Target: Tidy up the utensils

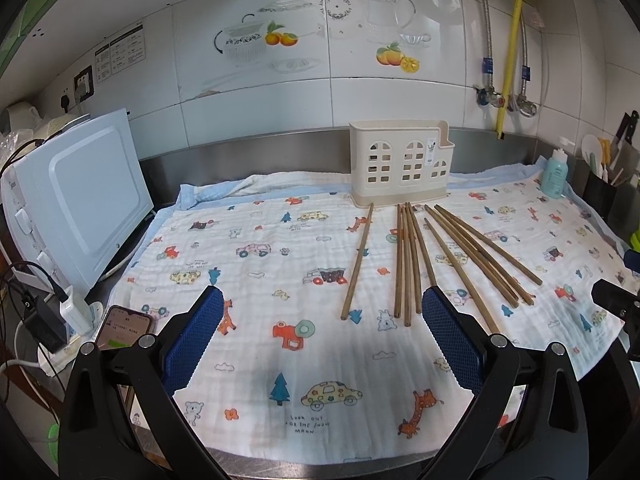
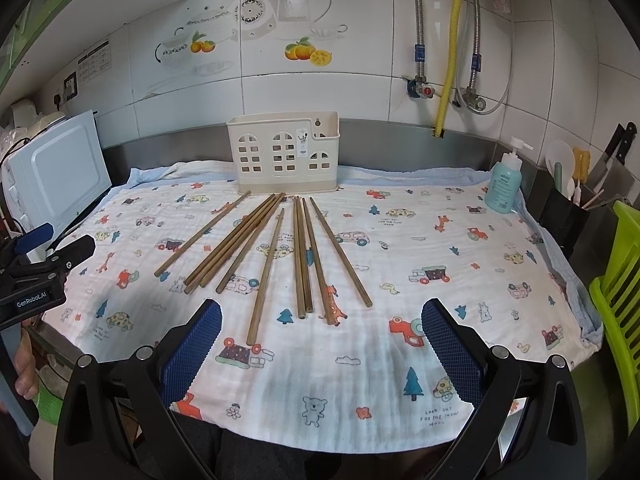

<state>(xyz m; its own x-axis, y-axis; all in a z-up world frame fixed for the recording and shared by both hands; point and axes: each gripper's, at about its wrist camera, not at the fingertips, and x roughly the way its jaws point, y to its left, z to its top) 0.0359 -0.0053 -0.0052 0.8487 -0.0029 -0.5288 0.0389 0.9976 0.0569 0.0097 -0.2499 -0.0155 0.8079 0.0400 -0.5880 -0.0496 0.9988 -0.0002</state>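
Wooden chopsticks point(image 2: 276, 256) lie fanned lengthwise toward the holder point(image 2: 284, 158); left gripper point(image 1: 320, 312) and right gripper point(image 2: 320, 320) hover spread, holding nothing.

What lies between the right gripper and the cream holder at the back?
In the right wrist view, the wooden chopsticks lie fanned out on the printed cloth between the open right gripper and the cream holder.

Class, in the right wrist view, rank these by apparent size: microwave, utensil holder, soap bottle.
1. Microwave, though partly cut off at the frame edge.
2. Utensil holder.
3. Soap bottle.
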